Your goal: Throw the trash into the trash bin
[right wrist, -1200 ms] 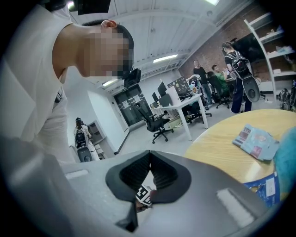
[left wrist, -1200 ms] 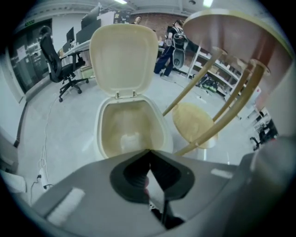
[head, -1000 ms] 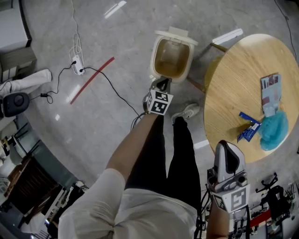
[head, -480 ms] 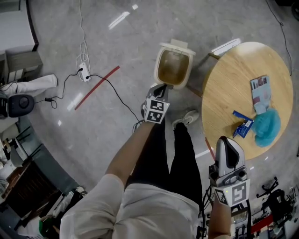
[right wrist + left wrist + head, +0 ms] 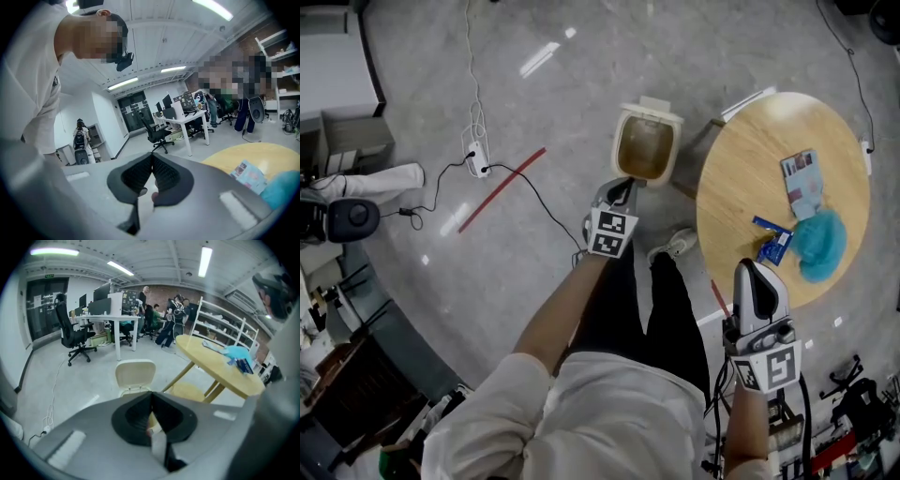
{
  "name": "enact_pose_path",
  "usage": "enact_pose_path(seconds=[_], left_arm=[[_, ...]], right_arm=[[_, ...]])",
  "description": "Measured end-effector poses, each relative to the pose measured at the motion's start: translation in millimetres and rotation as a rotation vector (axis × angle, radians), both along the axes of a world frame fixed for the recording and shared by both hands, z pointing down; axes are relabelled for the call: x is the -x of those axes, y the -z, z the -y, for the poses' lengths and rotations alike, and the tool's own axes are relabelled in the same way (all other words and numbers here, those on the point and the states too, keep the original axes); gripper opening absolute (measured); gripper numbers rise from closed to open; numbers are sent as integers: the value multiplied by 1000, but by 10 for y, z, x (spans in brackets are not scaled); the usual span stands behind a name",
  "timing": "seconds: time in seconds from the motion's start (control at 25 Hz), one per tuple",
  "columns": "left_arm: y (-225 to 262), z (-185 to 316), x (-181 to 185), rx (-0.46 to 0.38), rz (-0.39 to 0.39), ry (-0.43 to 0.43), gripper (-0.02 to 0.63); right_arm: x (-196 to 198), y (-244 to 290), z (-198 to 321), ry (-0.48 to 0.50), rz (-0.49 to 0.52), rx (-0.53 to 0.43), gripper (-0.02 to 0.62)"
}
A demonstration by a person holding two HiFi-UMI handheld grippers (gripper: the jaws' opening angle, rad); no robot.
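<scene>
The left gripper (image 5: 623,190) is clenched with nothing in it: in the left gripper view its two black pads meet at the tips (image 5: 151,395), and only a sliver of cream background shows through the gap lower down. In the head view it is held out in front of the person's black-trousered legs, and its tips point at the near rim of the trash bin (image 5: 647,148).

The bin is cream and stands on the grey floor with its lid raised upright at the back (image 5: 136,374). Its inside looks brownish, and what it contains cannot be made out.

The right gripper (image 5: 752,270) is also clenched and empty, its ribbed pads pressed together (image 5: 152,158). It sits at the near edge of the round wooden table (image 5: 741,183) and points across it.

The trash lies on the tabletop, well apart from the bin. A blue wrapper (image 5: 772,242) touches a teal crumpled cloth (image 5: 818,246), and a printed leaflet (image 5: 802,183) lies just beyond them. Neither gripper touches any of it. The right gripper view shows the leaflet (image 5: 248,174) and the teal cloth (image 5: 283,187) ahead of the jaws.

On the floor to the left of the bin lie a white power strip (image 5: 475,159) with its cable and a red strip (image 5: 502,187). One shoe (image 5: 675,246) shows near the table's base.
</scene>
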State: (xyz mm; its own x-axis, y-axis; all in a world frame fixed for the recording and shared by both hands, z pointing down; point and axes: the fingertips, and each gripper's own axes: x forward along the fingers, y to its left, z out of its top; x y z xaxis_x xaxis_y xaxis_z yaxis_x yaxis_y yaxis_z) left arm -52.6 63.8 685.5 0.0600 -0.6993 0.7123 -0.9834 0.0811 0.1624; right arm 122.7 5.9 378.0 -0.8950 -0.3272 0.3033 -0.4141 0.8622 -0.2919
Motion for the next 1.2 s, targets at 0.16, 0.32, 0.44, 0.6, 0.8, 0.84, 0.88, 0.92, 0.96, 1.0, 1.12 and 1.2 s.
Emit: enact_pose_path(seconds=[0.16, 0.32, 0.44, 0.6, 0.8, 0.84, 0.88, 0.92, 0.96, 1.0, 1.12, 1.2], left_arm=[[360, 0, 9, -24, -1, -7, 5], [695, 11, -4, -50, 2, -11, 5], [933, 29, -12, -65, 13, -13, 5], [1304, 60, -46, -104, 24, -19, 5], [1868, 53, -91, -174, 33, -40, 5], [1972, 40, -92, -185, 39, -43, 5], [2073, 26, -90, -196, 46, -44, 5], [2172, 12, -89, -206, 50, -45, 5], [2268, -3, -91, -217, 51, -44, 5], [2360, -20, -94, -227, 51, -43, 5], [2603, -61, -72, -260, 51, -27, 5], [2748, -69, -75, -281, 51, -22, 5]], right_arm=[[-20, 159, 28, -9, 1, -10, 2], [-84, 299, 56, -25, 1, -18, 2], [-127, 400, 80, -32, 6, -20, 2], [-165, 550, 77, -34, 17, -31, 2], [-179, 757, 44, -40, 32, -52, 2], [-183, 802, 42, -41, 34, -59, 2], [-190, 850, 40, -44, 37, -66, 2], [-201, 901, 37, -47, 41, -72, 2], [-219, 949, 33, -50, 43, -77, 2], [-238, 991, 26, -55, 45, -81, 2], [-277, 1083, 13, -63, 53, -90, 2], [-305, 1134, 10, -69, 57, -97, 2]])
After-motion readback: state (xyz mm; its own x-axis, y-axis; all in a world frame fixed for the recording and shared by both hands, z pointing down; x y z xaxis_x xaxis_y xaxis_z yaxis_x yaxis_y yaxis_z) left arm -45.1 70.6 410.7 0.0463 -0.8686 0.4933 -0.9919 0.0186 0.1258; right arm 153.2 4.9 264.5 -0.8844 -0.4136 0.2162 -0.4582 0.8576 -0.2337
